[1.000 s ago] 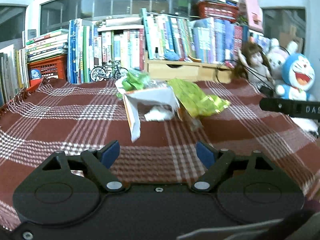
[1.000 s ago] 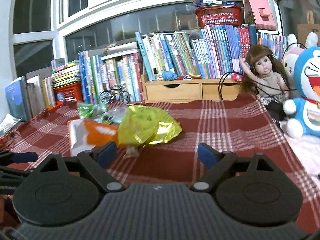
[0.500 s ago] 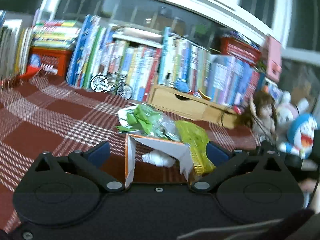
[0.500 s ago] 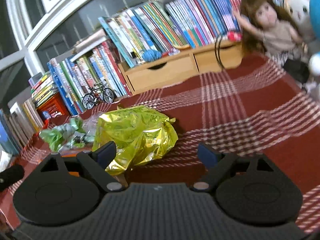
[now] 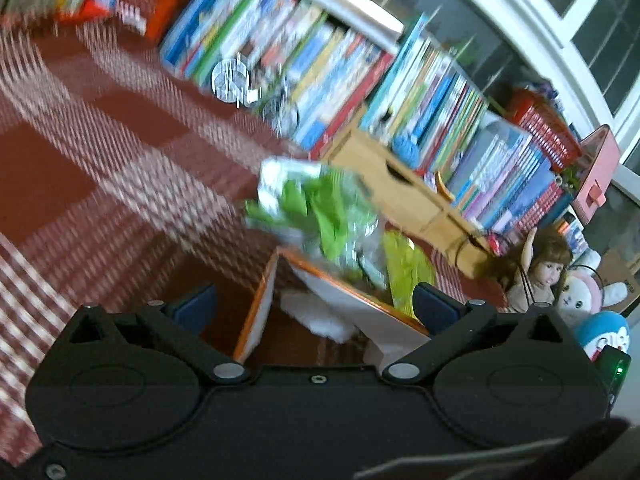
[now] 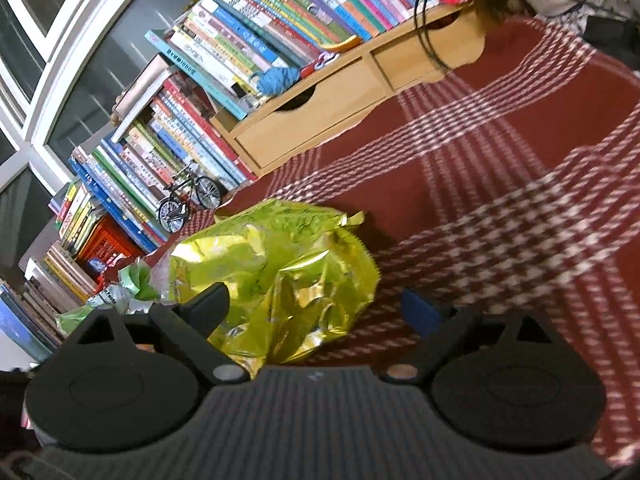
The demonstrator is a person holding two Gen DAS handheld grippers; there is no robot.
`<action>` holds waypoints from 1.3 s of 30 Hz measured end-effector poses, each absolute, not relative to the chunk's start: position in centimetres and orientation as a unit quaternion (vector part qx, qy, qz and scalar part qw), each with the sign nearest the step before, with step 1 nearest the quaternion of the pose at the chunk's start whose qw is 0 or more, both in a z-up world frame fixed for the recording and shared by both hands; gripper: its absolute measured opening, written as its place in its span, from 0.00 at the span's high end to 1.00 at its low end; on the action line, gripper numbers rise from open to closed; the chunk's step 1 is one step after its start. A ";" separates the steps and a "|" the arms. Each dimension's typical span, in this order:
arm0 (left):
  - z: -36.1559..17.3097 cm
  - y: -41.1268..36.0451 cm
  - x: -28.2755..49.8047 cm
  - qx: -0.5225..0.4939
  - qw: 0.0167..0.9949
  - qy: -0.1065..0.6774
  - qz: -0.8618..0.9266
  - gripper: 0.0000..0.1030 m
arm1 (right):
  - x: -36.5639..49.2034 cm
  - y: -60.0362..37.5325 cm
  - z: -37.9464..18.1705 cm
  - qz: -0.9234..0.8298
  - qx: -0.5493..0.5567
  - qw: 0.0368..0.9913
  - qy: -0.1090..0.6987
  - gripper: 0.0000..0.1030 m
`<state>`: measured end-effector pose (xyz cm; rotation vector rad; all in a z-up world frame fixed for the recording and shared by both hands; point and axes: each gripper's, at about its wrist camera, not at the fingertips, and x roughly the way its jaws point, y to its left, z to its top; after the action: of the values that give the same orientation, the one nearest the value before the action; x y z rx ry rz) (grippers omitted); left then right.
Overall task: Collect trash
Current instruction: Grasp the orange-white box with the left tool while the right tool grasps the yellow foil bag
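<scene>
Both grippers have closed in on the trash pile and rolled, so the room now sits tilted in each view. The left gripper stands wide, released, its jaws either side of the carton, which lies torn open on the plaid cloth; its jaws stood narrower a second ago. The right gripper is likewise spread and empty, with the foil bag lying between and just past its fingers, not pinched.

Green wrapper sits heaped on the carton's far edge, touching the foil bag beside it.

Risks, as I judge them: the carton is flimsy and open, so a squeeze could fold it and tip the wrapper and the white wad inside onto the cloth. The foil is slick and puffed; a shallow bite may slide off. The two grippers work close together and could knock each other.

The left view is smeared by motion, so the carton's far wall is probably, not surely, intact. No bin shows anywhere. The carton's near end is hidden by the gripper body.
</scene>
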<state>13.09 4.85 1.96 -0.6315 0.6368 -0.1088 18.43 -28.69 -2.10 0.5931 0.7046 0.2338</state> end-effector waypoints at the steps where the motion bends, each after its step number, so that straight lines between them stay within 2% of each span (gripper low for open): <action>1: 1.4 4.8 13.4 -0.319 0.891 0.315 -0.061 0.02 | 18.5 -28.4 -2.1 0.116 0.284 0.889 0.341 0.16; 2: 0.9 4.8 13.5 -0.332 0.885 0.319 -0.068 0.07 | 18.5 -28.3 -2.1 0.119 0.282 0.888 0.343 0.19; 3: 0.5 4.8 13.6 -0.342 0.879 0.324 -0.075 0.14 | 18.5 -28.1 -2.1 0.122 0.280 0.887 0.346 0.27; 4: 0.3 4.6 13.6 -0.341 0.878 0.329 -0.073 0.17 | 18.4 -28.0 -2.0 0.125 0.278 0.886 0.349 0.36; 5: 0.3 4.4 13.4 -0.329 0.883 0.328 -0.066 0.25 | 18.3 -27.9 -2.0 0.128 0.276 0.885 0.353 0.41; 6: 0.5 4.2 13.2 -0.315 0.890 0.324 -0.063 0.40 | 18.2 -27.8 -2.0 0.128 0.275 0.884 0.356 0.45; 8: 0.6 4.2 12.3 -0.309 0.898 0.305 -0.078 0.55 | 17.8 -27.7 -1.8 0.134 0.272 0.885 0.353 0.48; 9: 1.0 4.2 11.9 -0.308 0.900 0.298 -0.086 0.58 | 17.5 -27.7 -1.6 0.135 0.269 0.887 0.350 0.50; 14: 2.2 3.2 9.7 -0.253 0.922 0.278 -0.092 0.61 | 16.0 -27.9 -0.2 0.131 0.260 0.899 0.327 0.56; 20: 4.5 1.8 6.6 -0.184 0.949 0.237 -0.098 0.74 | 13.7 -28.6 1.9 0.123 0.242 0.916 0.296 0.57; 29: 6.7 1.7 2.3 -0.149 0.962 0.205 -0.101 0.76 | 9.4 -29.9 4.1 0.136 0.224 0.929 0.263 0.58; 39: 8.4 2.6 -2.6 -0.130 0.967 0.189 -0.110 0.76 | 3.9 -30.4 5.3 0.163 0.205 0.929 0.261 0.58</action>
<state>-2.62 2.56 8.39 -0.2635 0.3815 -0.2233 3.90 -30.42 5.34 0.4204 0.5345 0.3338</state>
